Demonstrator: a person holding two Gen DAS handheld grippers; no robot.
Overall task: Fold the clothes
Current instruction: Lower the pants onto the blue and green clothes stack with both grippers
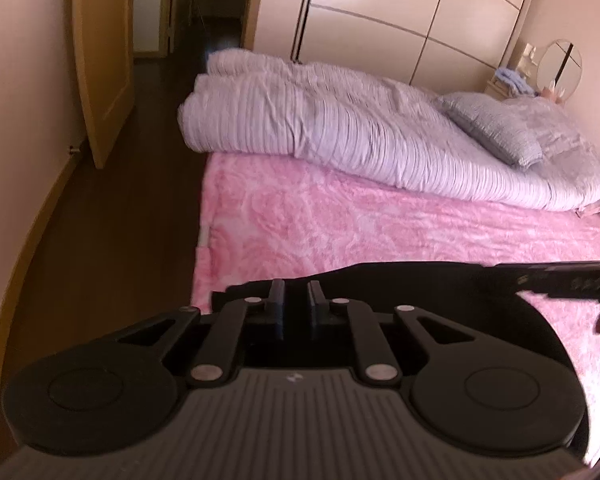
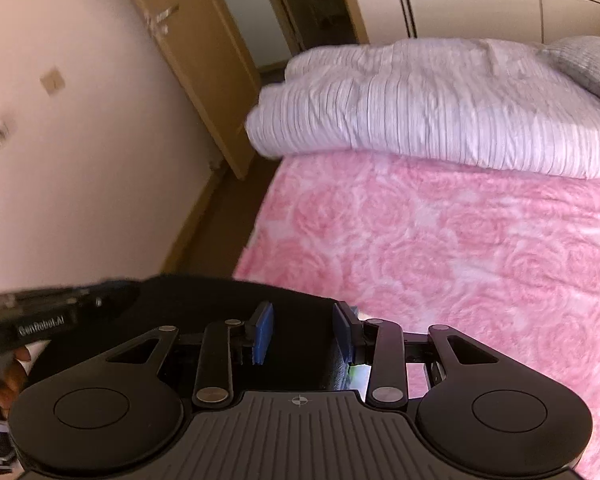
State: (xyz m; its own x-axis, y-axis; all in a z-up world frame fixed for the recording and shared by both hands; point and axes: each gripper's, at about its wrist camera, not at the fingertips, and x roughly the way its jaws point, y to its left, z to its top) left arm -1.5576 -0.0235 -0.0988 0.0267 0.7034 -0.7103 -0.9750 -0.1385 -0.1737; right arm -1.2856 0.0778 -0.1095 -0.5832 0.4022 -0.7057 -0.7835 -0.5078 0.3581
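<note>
Garment work is at the pick-up stage, as I read it: a black cloth (image 1: 380,276) lies on the pink bed cover (image 1: 380,236) directly under and ahead of both tools, and I judge I am taking hold of two points along its near edge before lifting it to fold.

Starting on the left, my left hand-held gripper (image 1: 299,306) has its jaws drawn narrow, with only a slim gap between the pads. The black cloth sits right in that gap and beneath it, but everything there is dark on dark, so I cannot tell whether the pads actually pinch fabric. Ahead of it and to the right, the other tool reaches in from the edge of the view.

Moving right, my right hand-held gripper (image 2: 303,334) stands about half open, its blue pads (image 2: 263,330) clearly apart. The cloth lies between and below them, and I see no pad pressing on it. A striped duvet (image 2: 440,112) is bundled well beyond both tools, out of the way.

Next, I think the right jaws must close on the edge, and I should confirm the left grip before raising both together, level, so the cloth hangs straight.
</note>
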